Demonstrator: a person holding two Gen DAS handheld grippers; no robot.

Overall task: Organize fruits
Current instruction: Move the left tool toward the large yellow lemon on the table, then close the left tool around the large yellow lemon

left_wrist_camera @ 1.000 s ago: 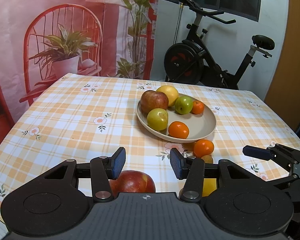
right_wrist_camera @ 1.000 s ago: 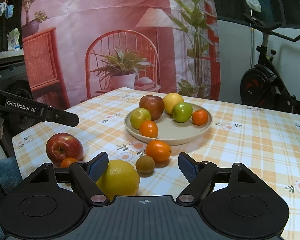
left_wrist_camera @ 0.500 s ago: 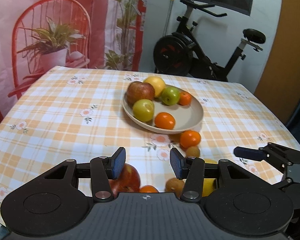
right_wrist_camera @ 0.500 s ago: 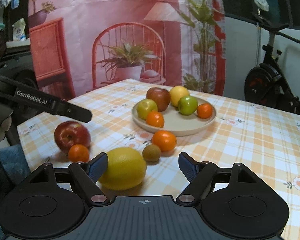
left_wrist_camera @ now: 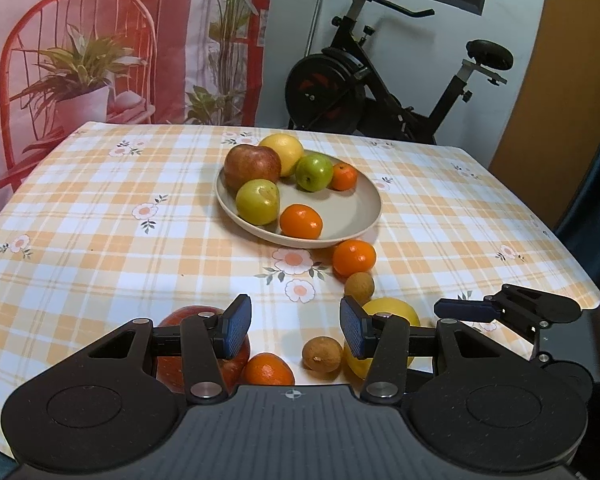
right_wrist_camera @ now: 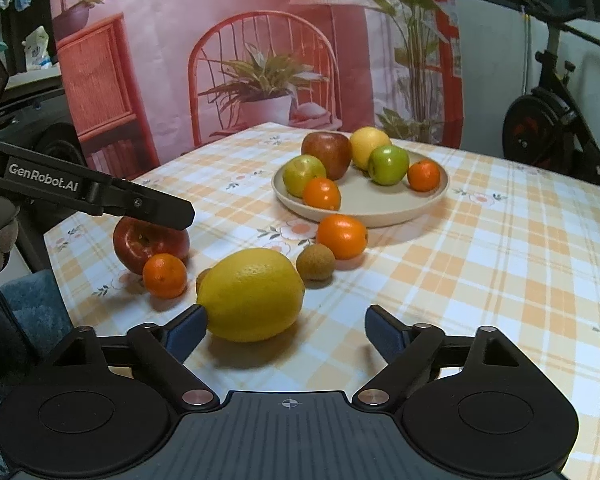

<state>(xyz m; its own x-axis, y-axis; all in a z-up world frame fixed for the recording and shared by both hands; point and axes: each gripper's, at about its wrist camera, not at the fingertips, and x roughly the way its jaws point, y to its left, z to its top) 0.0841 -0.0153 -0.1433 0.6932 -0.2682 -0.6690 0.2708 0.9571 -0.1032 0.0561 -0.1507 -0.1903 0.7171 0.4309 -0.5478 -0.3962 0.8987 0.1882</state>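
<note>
Six fruits on plate (left_wrist_camera: 364,216): two apples green, one red, one yellow fruit, two oranges; we see it mid-table.
Loose fruit: lemon (right_wrist_camera: 252,294), red apple (right_wrist_camera: 148,242), small orange (right_wrist_camera: 165,275) near the table's front edge.
Left gripper (left_wrist_camera: 295,326): we hold it spread, nothing between.
Right gripper (right_wrist_camera: 286,330): we hold it spread, left finger touching lemon.

the left gripper (left_wrist_camera: 295,326) hangs with fingers (left_wrist_camera: 236,327) spread over the desk (left_wrist_camera: 100,220). below sit a red apple (left_wrist_camera: 188,316), a tangerine (left_wrist_camera: 268,369) and a brown fruit (left_wrist_camera: 322,354). the plate (left_wrist_camera: 364,208) holds six fruits.
</note>
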